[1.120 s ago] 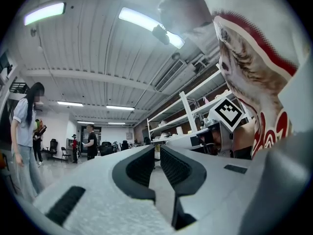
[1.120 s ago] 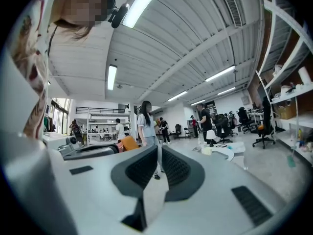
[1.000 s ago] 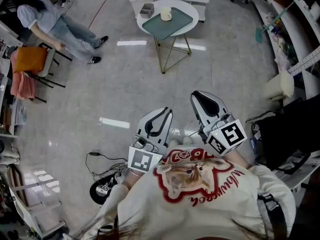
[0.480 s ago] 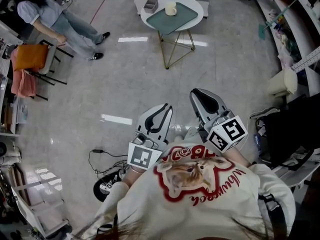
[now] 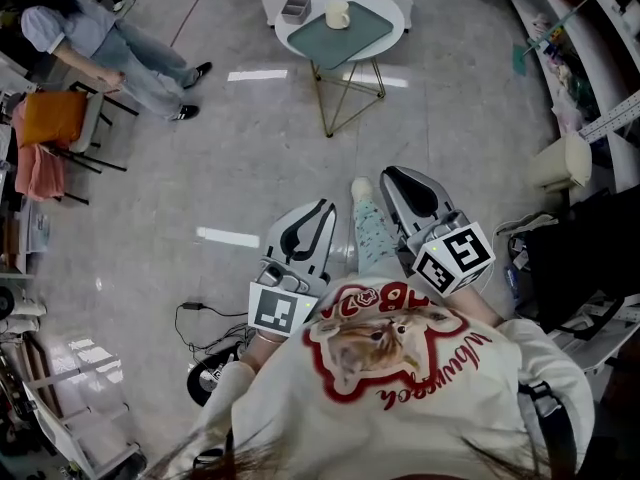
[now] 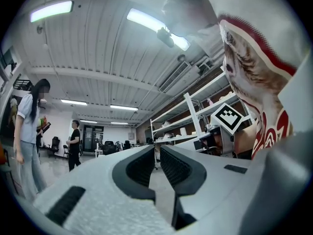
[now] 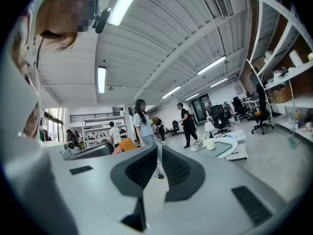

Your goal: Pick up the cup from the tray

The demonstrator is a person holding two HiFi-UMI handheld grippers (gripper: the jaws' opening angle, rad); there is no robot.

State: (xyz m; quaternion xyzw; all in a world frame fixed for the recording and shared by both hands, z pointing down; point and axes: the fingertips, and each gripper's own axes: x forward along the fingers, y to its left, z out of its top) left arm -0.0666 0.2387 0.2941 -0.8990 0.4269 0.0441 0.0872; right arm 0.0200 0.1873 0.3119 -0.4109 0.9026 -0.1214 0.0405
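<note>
Right gripper (image 5: 394, 174) and left gripper (image 5: 324, 207), both held close against the person's chest, jaws drawn together with nothing between them. A patterned trouser leg (image 5: 371, 230) shows between the two. The cup (image 5: 337, 13) stands well ahead of both grippers, far beyond reach, upright on a teal tray (image 5: 355, 40) that lies on a round white table (image 5: 391, 6). In the right gripper view the cup sits ahead and a little right of the jaw line; the left gripper view does not show it. A small grey box (image 5: 295, 8) rests just left of the cup, off the tray.

Step in hand, as judged: the approach — no grasp is possible from here. To do it well, close the distance first, then part the jaws of the working gripper before it nears the cup, not at the cup. Bring the jaws in level, either side of the cup's body, clear of the handle and the grey box — then lift straight up so the tray is not dragged.
</note>
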